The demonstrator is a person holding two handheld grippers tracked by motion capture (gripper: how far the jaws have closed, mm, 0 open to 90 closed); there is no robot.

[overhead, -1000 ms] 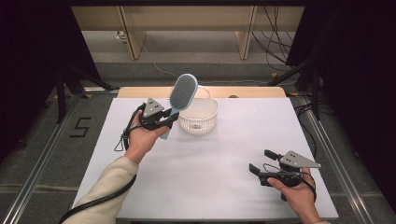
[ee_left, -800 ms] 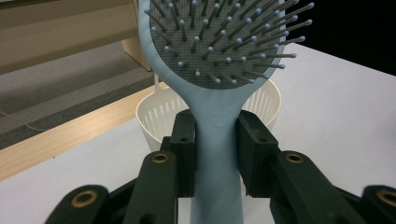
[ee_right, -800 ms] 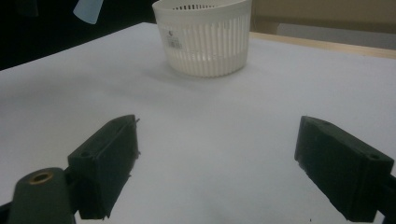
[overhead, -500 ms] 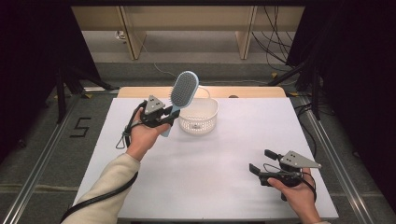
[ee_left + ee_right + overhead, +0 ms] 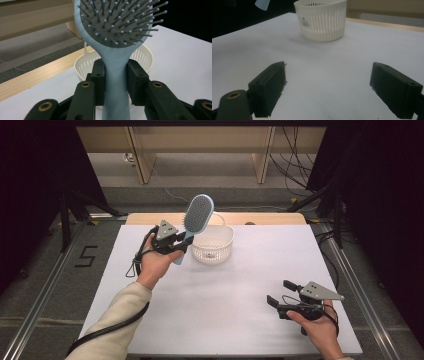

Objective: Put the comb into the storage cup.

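A light blue hairbrush [image 5: 197,215] with a grey bristle pad is held up in the air, head uppermost, just left of a white slotted basket [image 5: 215,245]. My left gripper [image 5: 181,241] is shut on its handle [image 5: 116,82], both pads pressed against the sides. The brush head [image 5: 117,20] leans over the basket's near rim [image 5: 82,66]. My right gripper [image 5: 281,292] rests low at the table's front right, jaws wide apart with nothing between them [image 5: 327,92]. It faces the basket [image 5: 322,20] across bare table.
The white table [image 5: 225,305] has a wooden strip along its far edge [image 5: 270,218]. Metal rails run along both sides on the floor, and cables lie behind the table at the right. A "5" mark [image 5: 86,256] is on the floor at the left.
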